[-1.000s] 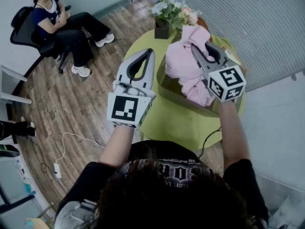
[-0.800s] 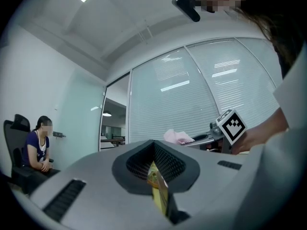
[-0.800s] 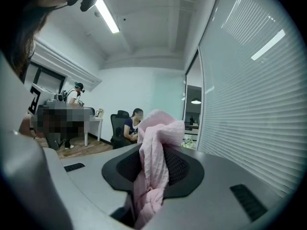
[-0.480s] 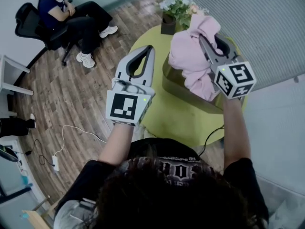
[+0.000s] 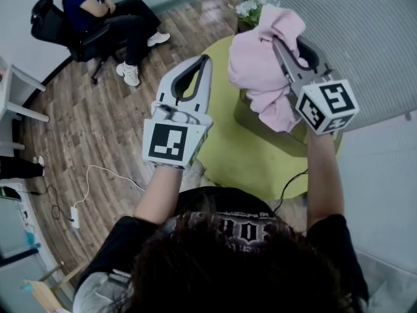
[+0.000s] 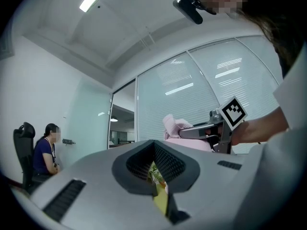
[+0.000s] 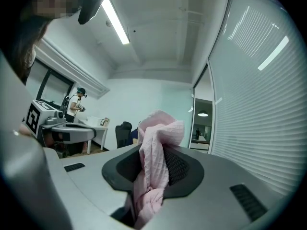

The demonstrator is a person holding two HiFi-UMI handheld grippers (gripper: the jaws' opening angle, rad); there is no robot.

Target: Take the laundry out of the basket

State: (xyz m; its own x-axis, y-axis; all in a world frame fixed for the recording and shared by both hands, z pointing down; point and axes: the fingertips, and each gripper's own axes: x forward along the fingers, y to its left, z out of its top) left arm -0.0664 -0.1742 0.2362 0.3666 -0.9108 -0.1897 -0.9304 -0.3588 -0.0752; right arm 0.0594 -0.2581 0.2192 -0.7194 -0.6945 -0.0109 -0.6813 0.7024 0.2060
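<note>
Upper right of the head view: pink laundry (image 5: 257,67) hangs over the basket (image 5: 253,117).
Right gripper (image 5: 277,42) pinches the cloth; left gripper (image 5: 204,61), at centre frame, has its jaws pressed together, empty.

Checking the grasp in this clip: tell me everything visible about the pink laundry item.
The pink crinkled fabric garment looks soft and thin, bunched in loose folds. The right gripper is shut on it, one fold pinched between its dark ribbed pads and poking past them. The rest hangs over the olive basket on the round yellow-green table; whether it touches the basket is unclear.
</note>
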